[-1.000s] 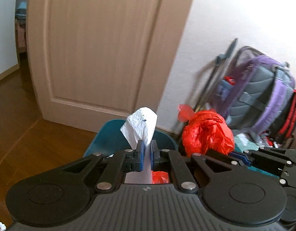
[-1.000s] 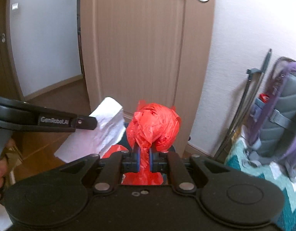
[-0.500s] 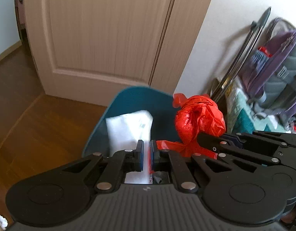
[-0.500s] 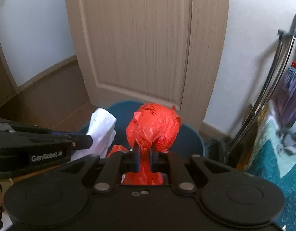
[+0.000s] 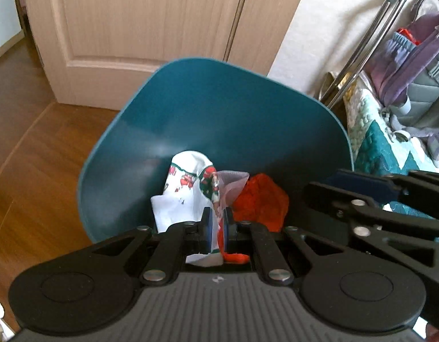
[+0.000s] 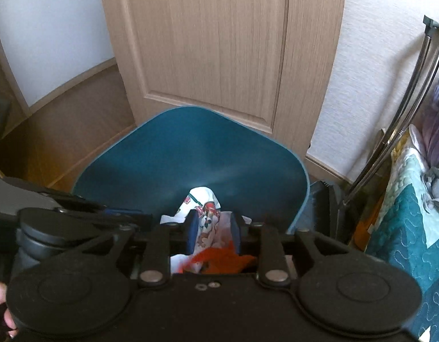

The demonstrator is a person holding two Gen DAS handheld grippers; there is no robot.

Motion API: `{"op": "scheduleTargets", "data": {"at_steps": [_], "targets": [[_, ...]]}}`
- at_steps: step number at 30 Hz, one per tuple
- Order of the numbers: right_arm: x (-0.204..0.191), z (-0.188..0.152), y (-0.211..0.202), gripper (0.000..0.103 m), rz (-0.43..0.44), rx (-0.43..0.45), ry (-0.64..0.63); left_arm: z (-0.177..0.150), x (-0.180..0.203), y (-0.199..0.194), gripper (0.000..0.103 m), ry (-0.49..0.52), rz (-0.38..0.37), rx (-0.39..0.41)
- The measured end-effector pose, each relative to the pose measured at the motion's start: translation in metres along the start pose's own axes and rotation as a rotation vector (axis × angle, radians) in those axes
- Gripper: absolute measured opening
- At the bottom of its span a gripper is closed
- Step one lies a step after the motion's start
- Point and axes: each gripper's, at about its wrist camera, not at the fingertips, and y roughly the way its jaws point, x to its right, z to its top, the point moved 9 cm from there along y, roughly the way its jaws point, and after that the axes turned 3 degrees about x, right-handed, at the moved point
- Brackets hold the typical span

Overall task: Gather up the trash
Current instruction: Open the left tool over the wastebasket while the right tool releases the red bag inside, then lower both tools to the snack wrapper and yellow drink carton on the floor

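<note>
A teal trash bin (image 5: 219, 119) stands on the floor by the door; it also shows in the right wrist view (image 6: 191, 154). My left gripper (image 5: 216, 228) is over the bin's mouth, shut on a white printed paper napkin (image 5: 182, 191) that hangs into the bin. A red plastic bag (image 5: 259, 202) lies inside the bin. My right gripper (image 6: 213, 233) is open above the bin, with the red bag (image 6: 219, 259) below it and the napkin (image 6: 202, 199) beyond. The right gripper's fingers (image 5: 362, 185) show at the right of the left wrist view.
A wooden door (image 6: 219, 42) stands behind the bin. Metal poles (image 6: 396, 131) lean on the white wall to the right. A purple and grey backpack (image 5: 413, 71) rests on a teal patterned blanket (image 6: 413, 233). Wood floor (image 5: 34, 156) lies to the left.
Both grippers have dropped down over the bin. The right gripper has opened and the red bag has fallen into the bin. The left gripper still pinches the napkin, now inside the bin.
</note>
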Motion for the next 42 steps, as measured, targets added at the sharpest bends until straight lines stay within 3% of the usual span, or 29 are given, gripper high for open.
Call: {"op": "scheduleTargets", "data": {"at_steps": [4, 8, 12, 18, 23, 30, 42], "targets": [[0.005, -0.004, -0.015, 0.035, 0.004, 0.01, 0.029, -0.005, 0.0, -0.002, 0.013, -0.018, -0.001, -0.011], [0.015, -0.009, -0.03, 0.037, 0.015, 0.018, 0.06, -0.004, 0.004, -0.016, 0.031, -0.025, -0.011, 0.011], [0.018, -0.014, -0.054, 0.037, 0.019, 0.039, 0.075, -0.005, 0.016, -0.041, 0.042, -0.01, -0.019, 0.048], [0.018, -0.018, -0.099, 0.038, 0.038, 0.08, 0.091, -0.009, 0.037, -0.088, 0.052, 0.031, -0.033, 0.108], [0.017, -0.022, -0.145, 0.041, 0.057, 0.127, 0.103, -0.016, 0.055, -0.127, 0.053, 0.066, -0.052, 0.152], [0.018, -0.034, -0.205, 0.048, 0.09, 0.185, 0.117, -0.033, 0.082, -0.181, 0.074, 0.106, -0.082, 0.217], [0.027, -0.075, -0.284, 0.056, 0.113, 0.249, 0.124, -0.076, 0.137, -0.231, 0.086, 0.159, -0.169, 0.262]]}}
